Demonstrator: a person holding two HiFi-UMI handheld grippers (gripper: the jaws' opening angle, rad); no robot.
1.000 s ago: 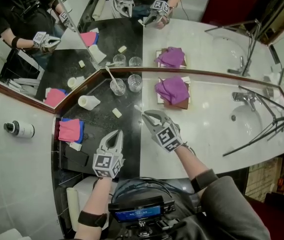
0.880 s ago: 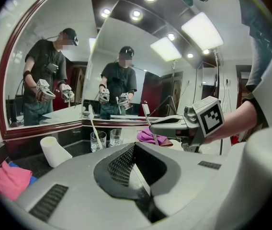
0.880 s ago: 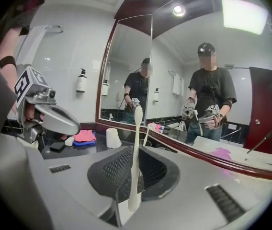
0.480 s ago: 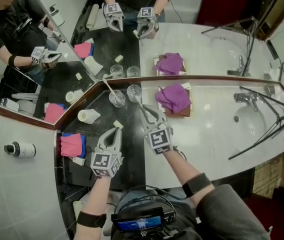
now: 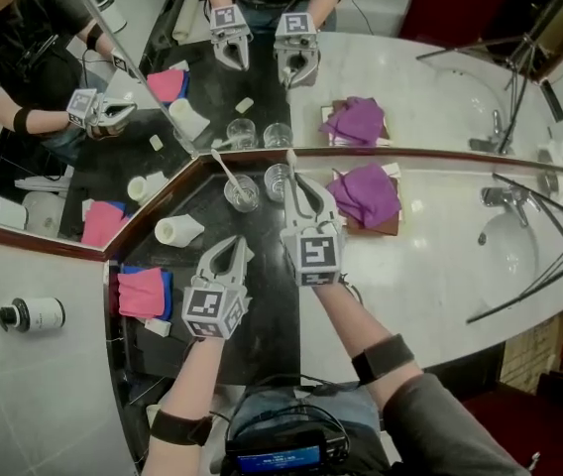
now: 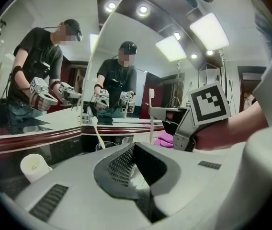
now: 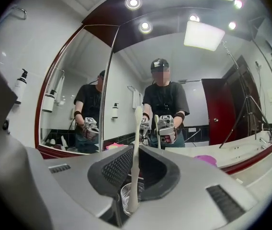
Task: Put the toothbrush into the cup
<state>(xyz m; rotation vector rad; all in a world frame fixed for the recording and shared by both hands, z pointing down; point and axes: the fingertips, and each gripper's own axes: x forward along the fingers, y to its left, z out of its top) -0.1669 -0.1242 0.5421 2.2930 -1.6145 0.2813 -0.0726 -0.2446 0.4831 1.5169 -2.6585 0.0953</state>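
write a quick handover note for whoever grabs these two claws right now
Left claw: shut, empty, above the dark counter.
Right claw: shut on the toothbrush, held upright with its lower end at the mouth of the empty glass cup. Whether it is inside yet, I cannot tell.
The other cup beside it holds a second toothbrush.
Done: toothbrush gripped and lined up at the cup.
Left: lower it in, open the right claw, pull away.
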